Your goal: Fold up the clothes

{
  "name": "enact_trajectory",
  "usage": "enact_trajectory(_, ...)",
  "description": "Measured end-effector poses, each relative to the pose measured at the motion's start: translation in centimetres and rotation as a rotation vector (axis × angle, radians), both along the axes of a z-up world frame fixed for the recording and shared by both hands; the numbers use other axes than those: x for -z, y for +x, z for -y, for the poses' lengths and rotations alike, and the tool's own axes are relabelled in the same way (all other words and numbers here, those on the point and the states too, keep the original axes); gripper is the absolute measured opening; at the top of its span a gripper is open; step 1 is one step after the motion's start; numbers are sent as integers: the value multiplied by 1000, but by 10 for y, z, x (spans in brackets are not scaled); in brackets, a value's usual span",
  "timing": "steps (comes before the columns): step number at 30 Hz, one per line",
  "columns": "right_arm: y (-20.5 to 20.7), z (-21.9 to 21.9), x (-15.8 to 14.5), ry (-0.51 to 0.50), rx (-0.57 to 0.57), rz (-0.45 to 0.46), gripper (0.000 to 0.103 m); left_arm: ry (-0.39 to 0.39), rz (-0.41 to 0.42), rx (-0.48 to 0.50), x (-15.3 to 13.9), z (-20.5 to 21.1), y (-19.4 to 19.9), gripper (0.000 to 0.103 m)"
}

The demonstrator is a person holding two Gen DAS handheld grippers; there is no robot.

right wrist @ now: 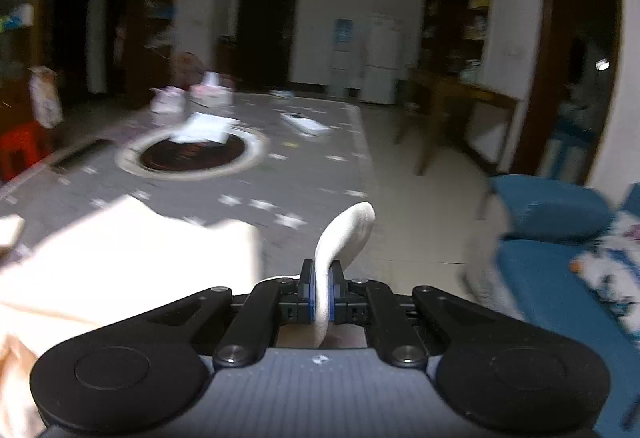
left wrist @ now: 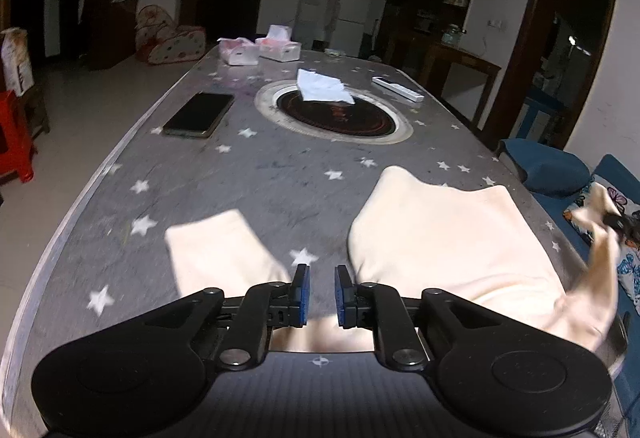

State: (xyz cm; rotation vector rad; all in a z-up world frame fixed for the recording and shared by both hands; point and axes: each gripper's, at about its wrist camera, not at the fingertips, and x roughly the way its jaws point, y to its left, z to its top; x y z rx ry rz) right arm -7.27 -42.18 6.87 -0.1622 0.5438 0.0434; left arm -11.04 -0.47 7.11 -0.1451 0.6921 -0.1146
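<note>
On the far end of the star-patterned grey table (left wrist: pixel 256 174) stood two tissue boxes (left wrist: pixel 280 48), white tissue poking from the top of the nearer one, and a crumpled white sheet (left wrist: pixel 325 87) lay partly inside the round recessed burner (left wrist: pixel 334 114) set into the tabletop. The cream garment (left wrist: pixel 448 238) lay on the near right part of the table, its main body bunched and running roughly from the near edge away toward the burner, while a separate flap of it (left wrist: pixel 216 254) spread flat to the left, just ahead of the left gripper. The left gripper (left wrist: pixel 321 296) hovered low over the near edge, level and pointing down the table, its blue-padded fingers (left wrist: pixel 303 294) parted with nothing between them. The right gripper (right wrist: pixel 321 296) was held off the table's right side, raised and facing the room, its jaws clenched on a fold of the garment's edge that arched up and forward past the fingertips; from the left wrist view this pinched part trailed off the right edge of the table. A dark phone (left wrist: pixel 200 114) and a white remote (left wrist: pixel 398 89) lay well apart from the cloth.
</note>
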Motion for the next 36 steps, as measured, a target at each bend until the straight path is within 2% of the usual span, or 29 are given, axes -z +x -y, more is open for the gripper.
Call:
enact_trajectory(2,-7,9,3,-21,42,-17,6,6,5,23,-1,7,10,20)
enact_trajectory(3,-8,12,5,-33,60,-32,7,10,8,36,-1,11,16,27)
enact_trajectory(4,-9,12,6,-38,63,-39,10,17,9,45,-1,16,22,33)
enact_trajectory(5,-11,12,8,-43,63,-43,15,25,10,55,0,20,28,34)
enact_trajectory(6,-12,12,9,-47,63,-47,16,34,11,64,1,25,35,34)
enact_trajectory(10,-9,-1,3,-39,42,-11,34,60,6,95,7,42,63,35)
enact_trajectory(14,-3,-21,1,-11,-44,-6,36,88,-18,103,21,56,94,35)
enact_trajectory(22,20,-54,22,57,-166,-76,42,113,-46,128,43,71,133,39)
enact_trajectory(26,26,-60,32,76,-189,-105,43,100,-56,148,50,74,145,35)
enact_trajectory(28,32,-60,35,91,-190,-116,43,96,-60,166,53,76,148,17)
enact_trajectory(30,37,-57,37,105,-184,-127,44,102,-46,201,53,82,143,10)
enact_trajectory(36,49,-49,48,145,-149,-164,44,134,21,354,46,109,111,7)
